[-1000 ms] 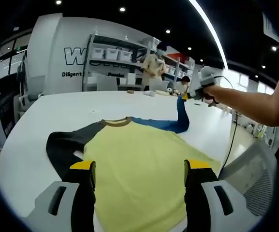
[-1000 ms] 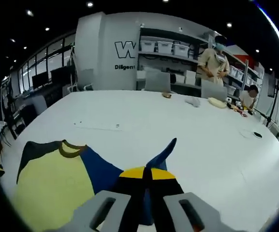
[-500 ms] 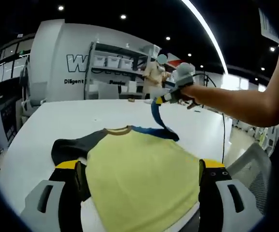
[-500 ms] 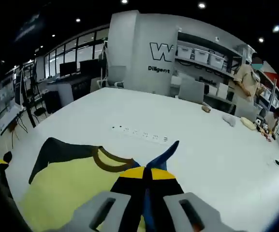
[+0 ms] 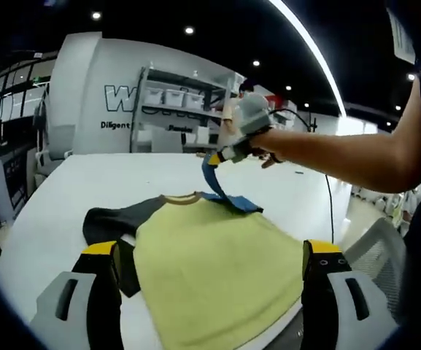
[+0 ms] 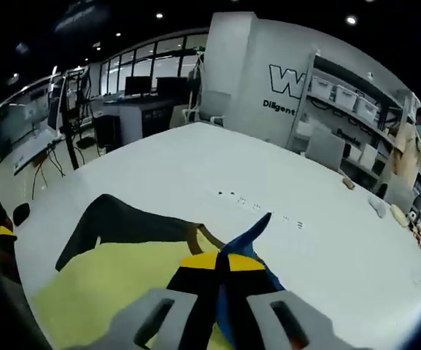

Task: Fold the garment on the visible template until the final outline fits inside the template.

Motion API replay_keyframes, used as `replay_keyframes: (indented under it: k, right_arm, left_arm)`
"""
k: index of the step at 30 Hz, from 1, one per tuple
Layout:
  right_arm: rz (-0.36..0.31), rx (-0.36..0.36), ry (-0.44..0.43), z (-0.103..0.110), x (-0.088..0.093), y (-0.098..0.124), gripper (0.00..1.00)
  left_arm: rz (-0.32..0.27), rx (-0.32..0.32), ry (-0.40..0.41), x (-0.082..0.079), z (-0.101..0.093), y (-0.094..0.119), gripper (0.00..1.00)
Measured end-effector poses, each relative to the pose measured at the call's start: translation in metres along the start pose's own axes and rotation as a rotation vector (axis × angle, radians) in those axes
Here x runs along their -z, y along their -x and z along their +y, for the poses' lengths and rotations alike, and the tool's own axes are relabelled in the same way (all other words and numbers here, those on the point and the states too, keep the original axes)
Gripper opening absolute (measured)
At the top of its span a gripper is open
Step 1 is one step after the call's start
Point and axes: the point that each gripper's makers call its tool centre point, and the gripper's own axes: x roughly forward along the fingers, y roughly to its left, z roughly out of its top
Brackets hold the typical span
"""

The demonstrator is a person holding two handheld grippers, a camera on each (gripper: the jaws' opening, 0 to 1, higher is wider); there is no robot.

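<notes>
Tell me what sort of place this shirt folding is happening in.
Probably a robotics lab or data-collection workspace inside an open-plan office. A large white table holds the yellow shirt, metal shelving carries rows of white storage bins, and desks with monitors line the windows.

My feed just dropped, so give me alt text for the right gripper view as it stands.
The right gripper is shut on the blue sleeve of a yellow shirt, holding it raised above the shirt's body. The shirt lies on a white table, its dark sleeve spread out flat to the left; shelves and desks stand behind.
</notes>
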Motion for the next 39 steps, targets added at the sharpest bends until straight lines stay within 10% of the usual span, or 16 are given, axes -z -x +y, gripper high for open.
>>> replay_keyframes:
  k: [16,39]
  right_arm:
    - [0.082,-0.137,0.137,0.093,0.015,-0.047,0.0]
    - [0.211,-0.257,0.082,0.146,0.076,-0.083,0.05]
  left_arm:
    - [-0.003,-0.003,0.021,0.001,0.003,0.0,0.98]
    - [0.001,-0.01,0.043,0.001,0.007,0.002,0.95]
